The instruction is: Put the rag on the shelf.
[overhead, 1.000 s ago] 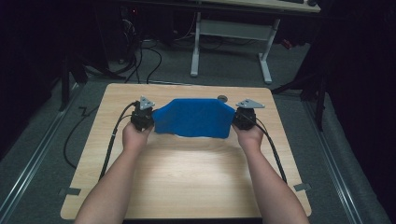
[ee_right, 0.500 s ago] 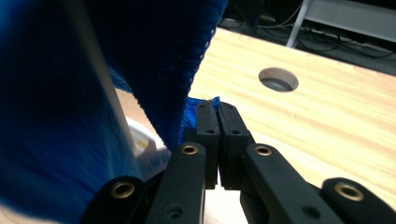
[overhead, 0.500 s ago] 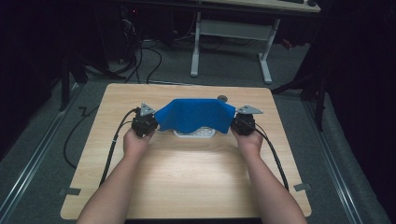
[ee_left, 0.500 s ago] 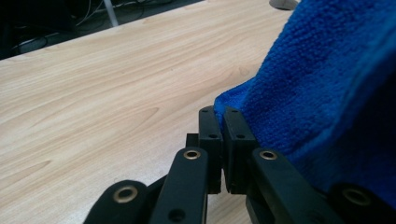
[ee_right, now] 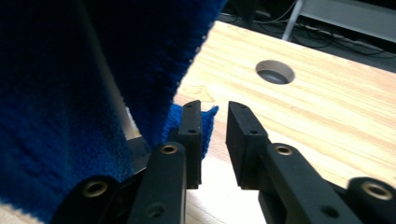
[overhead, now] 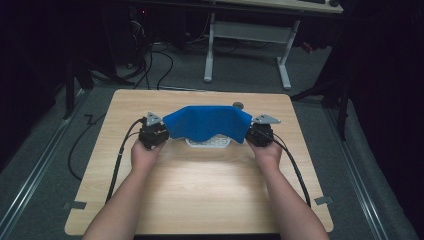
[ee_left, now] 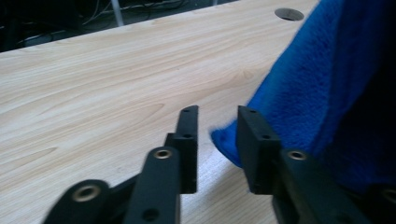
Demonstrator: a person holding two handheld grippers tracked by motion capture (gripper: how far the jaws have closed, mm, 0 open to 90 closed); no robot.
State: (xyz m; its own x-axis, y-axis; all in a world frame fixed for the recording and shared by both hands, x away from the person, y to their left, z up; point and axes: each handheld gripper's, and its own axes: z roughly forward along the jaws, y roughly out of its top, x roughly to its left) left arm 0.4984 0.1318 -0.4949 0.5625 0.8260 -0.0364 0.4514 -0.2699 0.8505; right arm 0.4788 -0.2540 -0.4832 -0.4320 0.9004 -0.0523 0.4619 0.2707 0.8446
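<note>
Dark floor and trailing cables lay behind the table (overhead: 200,200), a pale wood-grain top with a round cable hole (ee_right: 275,71) near its far edge. Across the far half of that top, the cloth (overhead: 207,122) stretched left to right, its long axis running straight from one gripper to the other, so each end lay just inboard of its own hand and neither hand was nearer than the other. It was a deep blue, thick, fleecy thing, soft-napped like a towel, draped over a low white perforated object (overhead: 209,142) that peeped from under its near edge.

The left gripper (ee_left: 217,140) sat at the cloth's left end. Its jaws had just been opening, and they stood apart with a blue corner poking into the gap, not pinched by either flat black pad. The right gripper (ee_right: 215,140) was at the right end, its jaws likewise just opened; the cloth's edge hung against the outer face of one jaw, and a small tuft showed behind the gap, with nothing gripped.

To my eye the cloth had been let go, and each gripper would draw outward along that long axis.
</note>
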